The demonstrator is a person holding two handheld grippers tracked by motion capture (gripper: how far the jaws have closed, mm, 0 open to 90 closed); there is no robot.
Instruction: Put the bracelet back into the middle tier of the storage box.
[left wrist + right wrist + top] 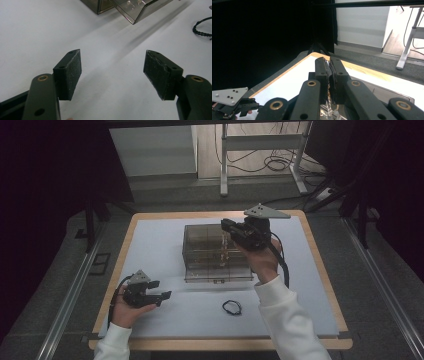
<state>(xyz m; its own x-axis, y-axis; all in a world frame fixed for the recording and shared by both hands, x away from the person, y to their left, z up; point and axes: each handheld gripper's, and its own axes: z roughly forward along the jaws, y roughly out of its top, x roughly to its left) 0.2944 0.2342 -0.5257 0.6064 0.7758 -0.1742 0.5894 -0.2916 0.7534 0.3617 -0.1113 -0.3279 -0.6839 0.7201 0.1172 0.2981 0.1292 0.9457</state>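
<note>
My right hand-held gripper is up over the box, near its back right part. Jaws are pressed together; in the right gripper view sth thin and gold-coloured hangs between the pads, approx. a chain, too small to ID for sure. Below the jaws the box interior w/ compartments is partly visible.

My left hand-held gripper sits low at the front left of the surface, jaws wide apart, nothing between them. In the left gripper view the pads frame bare white surface; a box corner lies ahead, well apart.

Box: smoked clear plastic, centre of surface, its flat clear front panel resting on the surface.

Black cord loop: lies flat on the surface in front of the box, near its front right corner, not touching it, between my two forearms.
</note>
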